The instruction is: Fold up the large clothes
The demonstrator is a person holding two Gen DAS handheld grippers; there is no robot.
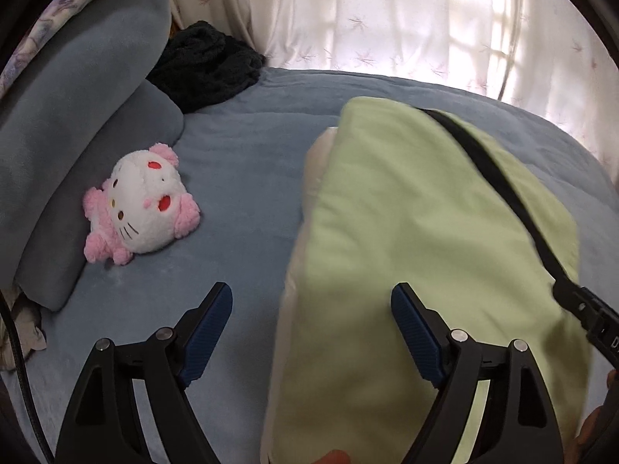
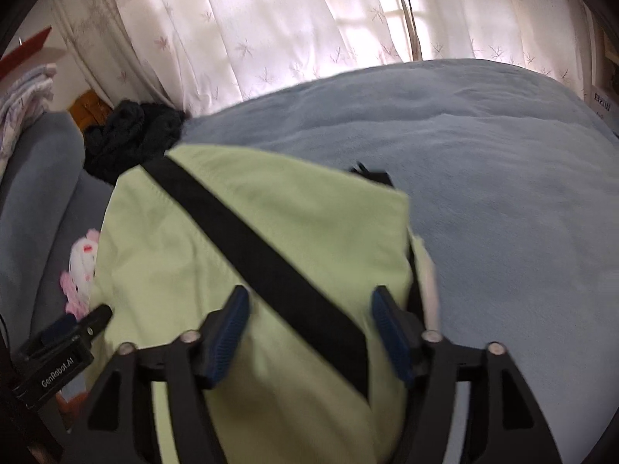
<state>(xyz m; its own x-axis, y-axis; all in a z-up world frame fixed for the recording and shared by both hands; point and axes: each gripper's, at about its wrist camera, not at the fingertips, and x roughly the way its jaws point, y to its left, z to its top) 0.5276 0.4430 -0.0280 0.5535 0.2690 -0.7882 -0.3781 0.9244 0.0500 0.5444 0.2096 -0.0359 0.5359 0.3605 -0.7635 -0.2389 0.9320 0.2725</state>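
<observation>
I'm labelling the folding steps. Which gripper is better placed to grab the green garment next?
Right. The right gripper hangs open squarely over the green garment and its black strap. The left gripper is open too, but straddles the garment's edge, half over the blue blanket.

My left gripper [image 1: 311, 328] tilts downward, jaws spread wide — nothing pinched; my right gripper [image 2: 309, 332] likewise angled down, jaws apart.

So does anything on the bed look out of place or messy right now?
Mostly tidy. The light green garment lies folded on the blue bedspread, with a black strap slanting across it. A dark garment sits crumpled by the curtain, unfolded, and a pink and white plush cat lies tipped against the pillow.
</observation>
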